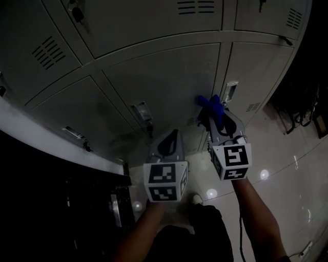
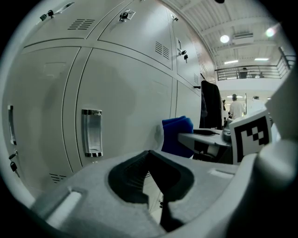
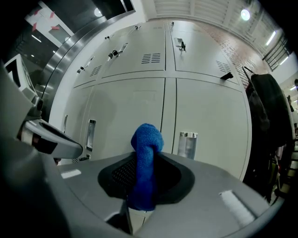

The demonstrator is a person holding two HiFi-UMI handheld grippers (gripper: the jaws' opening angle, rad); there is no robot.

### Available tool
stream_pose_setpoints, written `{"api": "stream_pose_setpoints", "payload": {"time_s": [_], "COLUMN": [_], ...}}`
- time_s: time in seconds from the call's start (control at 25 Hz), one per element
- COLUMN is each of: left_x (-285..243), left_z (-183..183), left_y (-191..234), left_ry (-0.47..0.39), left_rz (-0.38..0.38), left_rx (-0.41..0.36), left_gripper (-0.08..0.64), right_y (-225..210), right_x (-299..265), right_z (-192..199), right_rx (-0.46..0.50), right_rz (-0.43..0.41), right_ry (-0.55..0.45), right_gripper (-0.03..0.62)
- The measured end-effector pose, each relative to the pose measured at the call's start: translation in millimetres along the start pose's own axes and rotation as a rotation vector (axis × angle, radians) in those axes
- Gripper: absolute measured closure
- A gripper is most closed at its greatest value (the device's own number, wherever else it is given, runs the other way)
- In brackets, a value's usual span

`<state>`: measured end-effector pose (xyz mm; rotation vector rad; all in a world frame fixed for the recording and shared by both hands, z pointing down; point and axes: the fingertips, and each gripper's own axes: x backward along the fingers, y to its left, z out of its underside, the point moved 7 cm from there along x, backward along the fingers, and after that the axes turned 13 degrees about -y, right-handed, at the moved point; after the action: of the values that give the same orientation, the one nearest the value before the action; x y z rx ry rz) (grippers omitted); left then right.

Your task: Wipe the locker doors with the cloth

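Grey metal locker doors (image 1: pixel 169 77) fill the head view, and I look steeply down along them. My right gripper (image 1: pixel 211 110) is shut on a blue cloth (image 1: pixel 209 102), whose bunched end sticks out past the jaws right at the seam between two lower doors. Whether the cloth touches the metal is unclear. In the right gripper view the cloth (image 3: pixel 145 158) stands up between the pads of the right gripper (image 3: pixel 146 155), before a door (image 3: pixel 212 116). My left gripper (image 1: pixel 171 134) hangs beside it, shut and empty. The left gripper view shows its jaws (image 2: pixel 150 155) together and the cloth (image 2: pixel 177 135) to the right.
Recessed metal handles (image 3: pixel 187 144) (image 2: pixel 91 132) sit on the lower doors, and keys hang in upper locks (image 1: pixel 77 13). A dark ledge (image 1: pixel 56 148) runs at the left. Glossy floor (image 1: pixel 287 169) lies to the right, with a black garment (image 3: pixel 267 116) hanging there. A person (image 2: pixel 236 107) stands far off.
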<state>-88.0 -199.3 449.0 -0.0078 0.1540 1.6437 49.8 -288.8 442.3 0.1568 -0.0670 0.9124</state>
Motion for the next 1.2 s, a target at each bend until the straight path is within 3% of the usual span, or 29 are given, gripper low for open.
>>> {"api": "stream_pose_setpoints", "payload": {"time_s": [0.12,0.28,0.48,0.84,1.04,1.2], "left_x": [-1,7,36,78,91,89], "left_z": [3,3,9,33,53,66], "left_y": [-1,4,32,87,106,108], "left_ry": [0.000,-0.008,0.008,0.012,0.018,0.034], "left_rz": [-0.001,-0.028,-0.105,-0.224,-0.259,-0.260], "left_rx": [-0.003,-0.005,-0.007,-0.007,-0.022,-0.004], "left_gripper": [0.557,0.557,0.557,0.557,0.557,0.557], "right_y": [-5,13,84,188,209,201], "right_x": [0,6,13,-3,-14,-14], "right_z": [2,-6,-7,35,60,69], "right_rx": [-0.001,-0.014,-0.081,-0.117,-0.114,-0.124], "right_rz": [0.015,-0.030,-0.165,-0.336,-0.357,-0.333], "right_ry": [0.001,-0.024,-0.040,-0.020,-0.016,-0.009], "right_gripper": [0.508,0.508,0.508,0.508,0.508,0.508]}}
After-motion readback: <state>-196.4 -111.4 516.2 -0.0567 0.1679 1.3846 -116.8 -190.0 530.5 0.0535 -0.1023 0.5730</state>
